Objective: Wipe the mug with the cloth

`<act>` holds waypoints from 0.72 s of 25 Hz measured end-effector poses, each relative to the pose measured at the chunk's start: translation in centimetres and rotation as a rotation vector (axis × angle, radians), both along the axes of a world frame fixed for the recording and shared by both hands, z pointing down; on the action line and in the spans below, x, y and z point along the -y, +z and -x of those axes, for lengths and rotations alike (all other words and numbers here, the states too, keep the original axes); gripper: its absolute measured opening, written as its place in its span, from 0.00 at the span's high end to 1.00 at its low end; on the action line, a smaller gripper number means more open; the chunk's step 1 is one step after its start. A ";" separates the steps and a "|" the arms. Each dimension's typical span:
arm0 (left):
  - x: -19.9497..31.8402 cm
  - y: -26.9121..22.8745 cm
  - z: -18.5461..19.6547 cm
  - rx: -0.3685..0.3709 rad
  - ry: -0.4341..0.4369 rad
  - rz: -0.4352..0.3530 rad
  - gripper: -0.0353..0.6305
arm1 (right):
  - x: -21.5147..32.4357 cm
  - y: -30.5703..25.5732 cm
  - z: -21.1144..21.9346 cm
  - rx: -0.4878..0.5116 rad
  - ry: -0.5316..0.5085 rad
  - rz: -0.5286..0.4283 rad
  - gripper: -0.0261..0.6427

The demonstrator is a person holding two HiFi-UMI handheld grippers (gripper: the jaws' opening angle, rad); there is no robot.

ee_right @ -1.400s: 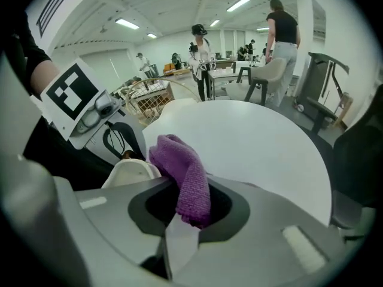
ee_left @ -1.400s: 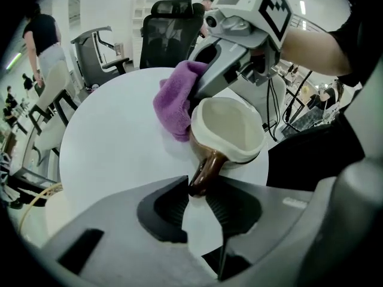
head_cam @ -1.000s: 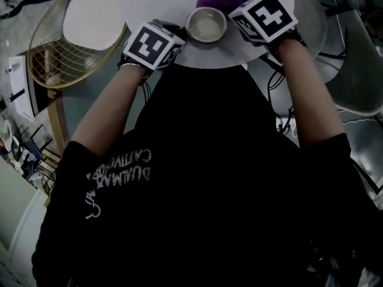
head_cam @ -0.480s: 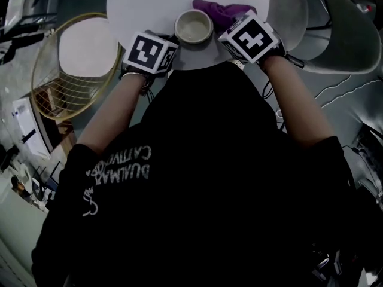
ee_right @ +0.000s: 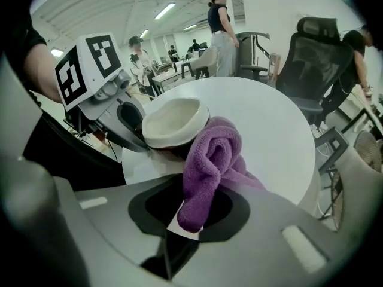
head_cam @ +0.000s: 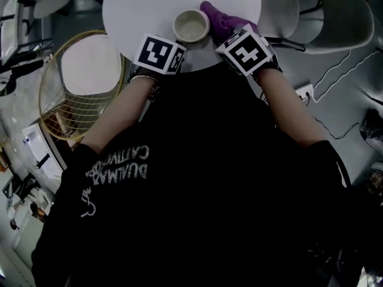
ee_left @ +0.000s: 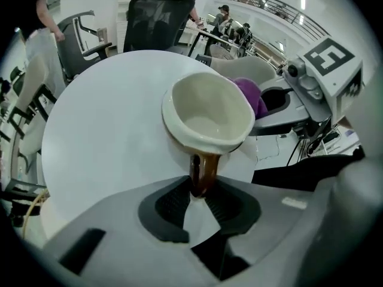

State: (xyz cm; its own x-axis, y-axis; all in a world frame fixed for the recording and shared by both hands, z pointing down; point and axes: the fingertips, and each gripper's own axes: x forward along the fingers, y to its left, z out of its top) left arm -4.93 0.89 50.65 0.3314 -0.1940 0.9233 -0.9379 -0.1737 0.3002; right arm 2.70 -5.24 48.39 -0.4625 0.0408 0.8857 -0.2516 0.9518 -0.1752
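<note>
Mug (head_cam: 191, 26): upright on the round white counter (head_cam: 134, 5), top centre of the head view; cream inside, brown handle.
Cloth (head_cam: 226, 20): purple, bunched just right of the mug and touching its side.
Left tongs (ee_left: 202, 197): have just been closing; the pads pinch the mug's handle between them.
Right tongs (ee_right: 191, 211): partly closed, gripping a rolled fold of the cloth.
</note>
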 end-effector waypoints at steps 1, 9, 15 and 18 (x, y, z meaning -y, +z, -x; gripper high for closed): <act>-0.1 0.0 0.0 -0.002 0.019 0.007 0.83 | -0.2 0.0 0.1 0.000 0.012 -0.005 0.86; -0.4 0.1 -0.2 0.017 0.143 0.017 0.83 | -2.0 0.2 0.3 0.009 0.105 -0.043 0.86; -0.9 0.3 -0.7 0.019 0.232 0.041 0.83 | -2.9 0.1 0.1 0.023 0.183 -0.040 0.86; -1.2 0.3 -0.7 0.026 0.262 0.047 0.82 | -3.8 0.1 0.6 0.039 0.208 -0.029 0.86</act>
